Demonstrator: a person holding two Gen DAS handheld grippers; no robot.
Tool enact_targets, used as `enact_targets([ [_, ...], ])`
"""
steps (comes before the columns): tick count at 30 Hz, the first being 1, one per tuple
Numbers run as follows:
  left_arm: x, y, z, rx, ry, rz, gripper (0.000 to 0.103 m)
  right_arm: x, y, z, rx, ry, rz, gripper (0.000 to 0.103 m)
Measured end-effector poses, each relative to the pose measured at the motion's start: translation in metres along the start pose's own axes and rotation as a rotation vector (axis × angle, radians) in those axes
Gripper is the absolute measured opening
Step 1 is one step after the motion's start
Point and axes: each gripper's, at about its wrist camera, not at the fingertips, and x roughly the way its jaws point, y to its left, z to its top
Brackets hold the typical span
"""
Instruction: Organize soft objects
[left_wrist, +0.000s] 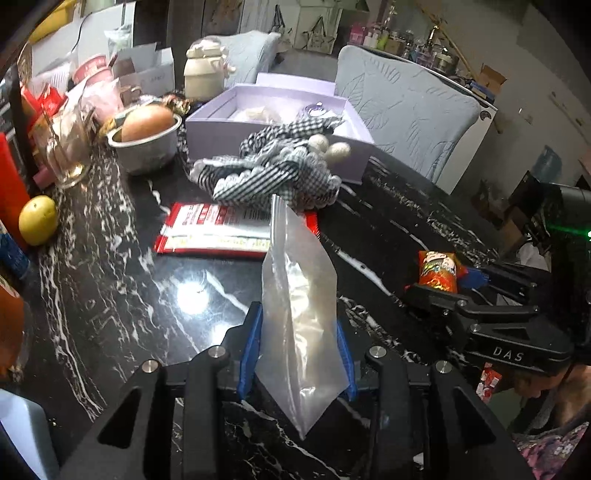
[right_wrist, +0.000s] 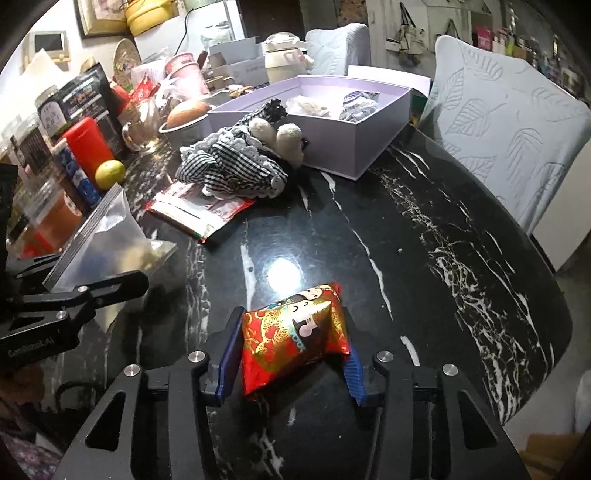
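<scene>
Both your grippers tilt down over the black marble table (right_wrist: 461, 206). Your left gripper (left_wrist: 299, 354) is clamped on a clear zip bag (left_wrist: 299, 295) standing upright between its pads. Your right gripper (right_wrist: 291, 365) pinches a red snack packet (right_wrist: 295, 332), lifted off the tabletop.

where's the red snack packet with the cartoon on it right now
The red snack packet sits between the fingers of the right hand-held gripper, low in the right wrist view, over the black marble table, with the clear zip bag to its left.
</scene>
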Motion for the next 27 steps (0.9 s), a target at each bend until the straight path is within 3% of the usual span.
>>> enact_targets([
  [13,-0.028,-0.021,0.025,0.036,-0.08,-0.037,0.036,-0.037,0.004,0.007,0.008,-0.075,0.061,0.047],
  [27,-0.066,-0.037,0.076,0.107,-0.265,-0.03,0.036,-0.086,0.003,0.046,-0.033,-0.209,0.078,0.047],
])
